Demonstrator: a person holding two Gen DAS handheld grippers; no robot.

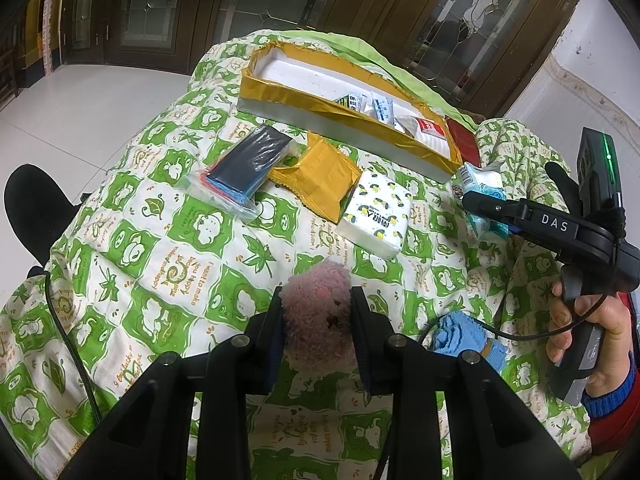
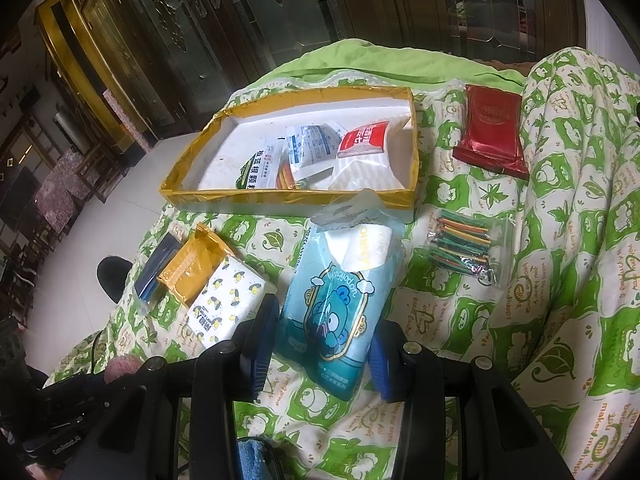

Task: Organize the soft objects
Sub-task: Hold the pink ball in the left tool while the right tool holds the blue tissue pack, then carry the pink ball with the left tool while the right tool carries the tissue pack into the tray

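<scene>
My left gripper (image 1: pixel 318 300) is shut on a fuzzy pink plush toy (image 1: pixel 320 312), held above the green-and-white quilt (image 1: pixel 160 240). My right gripper (image 2: pixel 324 328) is shut on a light blue tissue pack (image 2: pixel 340 300) with a cartoon print; it also shows at the right of the left wrist view (image 1: pixel 480 196). The yellow-taped tray (image 1: pixel 280 96) lies beyond, holding several sachets (image 2: pixel 312 148). A white lemon-print tissue pack (image 1: pixel 376 212), a yellow packet (image 1: pixel 320 176) and a bag of dark cards (image 1: pixel 248 160) lie in front of the tray.
A red packet (image 2: pixel 492 132) lies right of the tray (image 2: pixel 188 196). A bag of coloured sticks (image 2: pixel 464 244) lies on the quilt at right. A blue cloth (image 1: pixel 464 336) lies near my left gripper. Dark wooden cabinets stand behind.
</scene>
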